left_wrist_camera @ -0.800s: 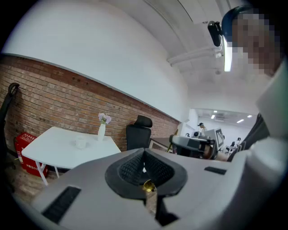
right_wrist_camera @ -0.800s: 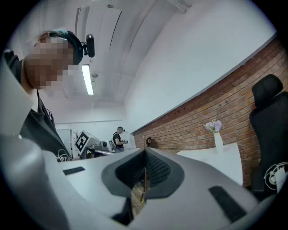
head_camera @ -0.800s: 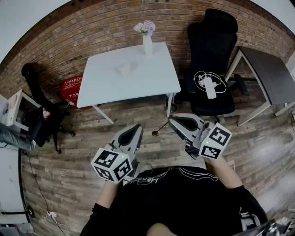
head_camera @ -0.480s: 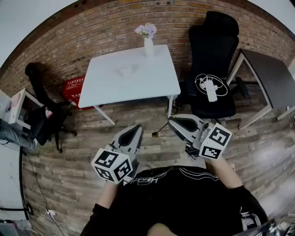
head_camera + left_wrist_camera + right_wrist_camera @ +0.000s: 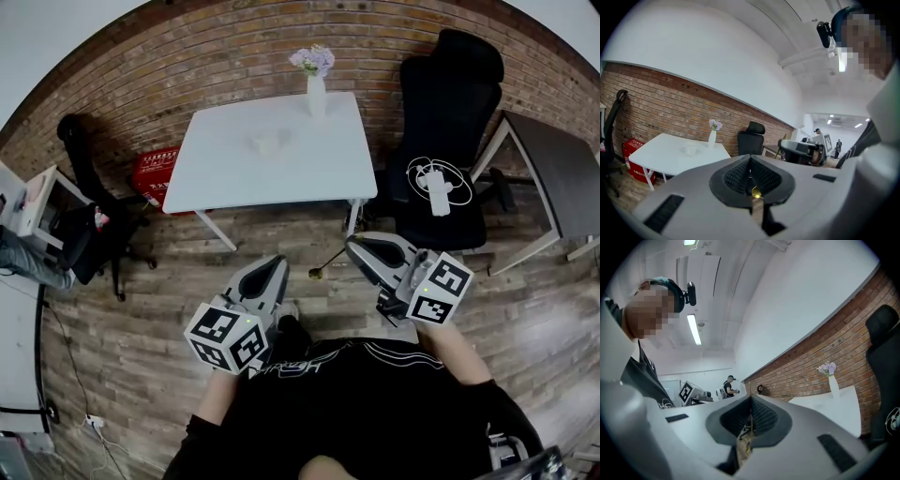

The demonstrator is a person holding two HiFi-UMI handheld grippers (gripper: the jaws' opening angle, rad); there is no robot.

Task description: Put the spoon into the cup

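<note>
Stood on wood-plank floor (image 5: 131, 319) facing brick wall (image 5: 187, 66); white table (image 5: 281, 183) ahead, cup (image 5: 263, 143) on it, well apart from me; my right gripper (image 5: 352, 246) clamped tight on thin gold spoon (image 5: 323, 266); handle in jaws, bowl outward, long axis slanting down-left in head view; my left gripper (image 5: 278, 261) closed, empty.
</note>
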